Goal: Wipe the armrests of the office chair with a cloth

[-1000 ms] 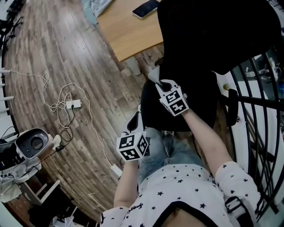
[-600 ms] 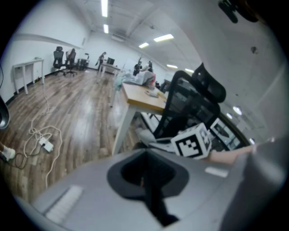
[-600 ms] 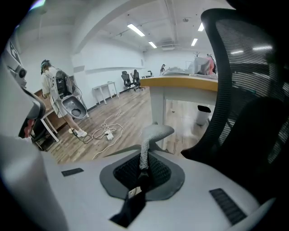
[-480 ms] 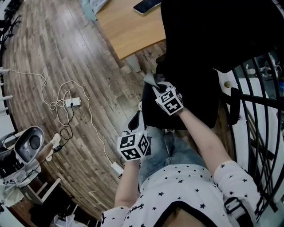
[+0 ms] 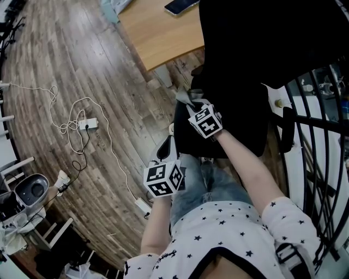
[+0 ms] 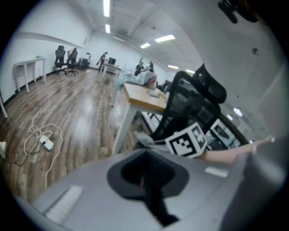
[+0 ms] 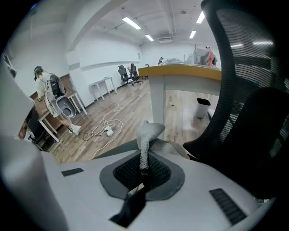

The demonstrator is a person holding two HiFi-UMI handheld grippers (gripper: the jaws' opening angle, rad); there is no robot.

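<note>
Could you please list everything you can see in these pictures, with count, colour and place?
Office chair: one, black, straight ahead of the person.
Cloth: one, grey, at the chair's side.
Desk: one, light wood top, beyond the chair.
Phone: one, dark, on the desk.
Power strip: one, white, with looped cable, on the wooden floor.
Railing: one, black bars, at the right.
Left hand-held gripper: one, grey, jaws together, empty, held low.
Right hand-held gripper: one, grey, shut on the cloth.
</note>
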